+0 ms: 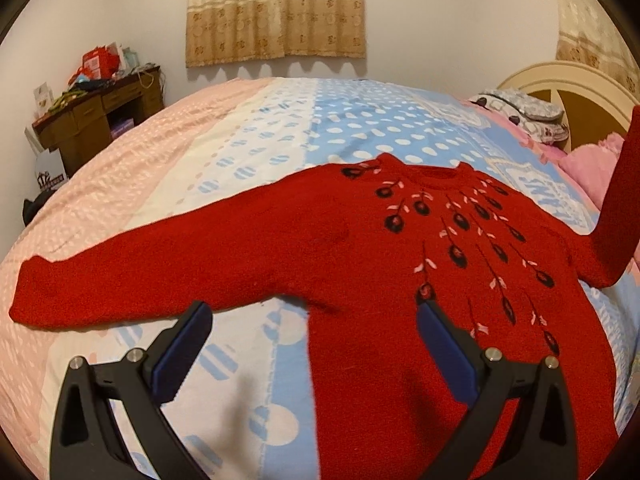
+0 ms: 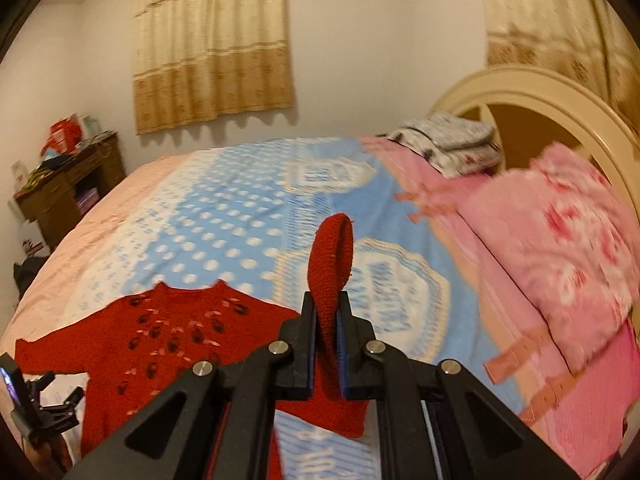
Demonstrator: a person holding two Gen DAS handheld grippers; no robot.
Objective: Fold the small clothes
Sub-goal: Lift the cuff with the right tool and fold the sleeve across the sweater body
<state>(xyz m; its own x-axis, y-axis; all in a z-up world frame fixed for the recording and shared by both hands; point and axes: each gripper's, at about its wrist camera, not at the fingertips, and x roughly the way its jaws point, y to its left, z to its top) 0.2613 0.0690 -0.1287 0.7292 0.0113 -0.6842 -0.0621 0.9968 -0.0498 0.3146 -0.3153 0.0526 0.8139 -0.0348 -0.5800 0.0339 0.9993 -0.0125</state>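
Note:
A red knitted sweater [image 1: 360,248] with black and pink flower embroidery lies face up on the bed [image 1: 248,132]. Its left sleeve [image 1: 120,280] is stretched out flat. My left gripper [image 1: 312,316] hangs open above the armpit of that sleeve, with nothing between its fingers. The sweater's other sleeve [image 1: 620,200] rises off the bed at the right edge. In the right wrist view my right gripper [image 2: 328,312] is shut on that sleeve, and the cuff [image 2: 332,256] sticks up beyond the pads. The sweater body [image 2: 160,340] lies down to the left.
A pink pillow [image 2: 560,248] and a folded patterned cloth [image 2: 452,144] lie by the cream headboard [image 2: 520,88] on the right. A cluttered wooden desk [image 1: 100,116] stands at the far left against the wall. The bedspread beyond the sweater is bare.

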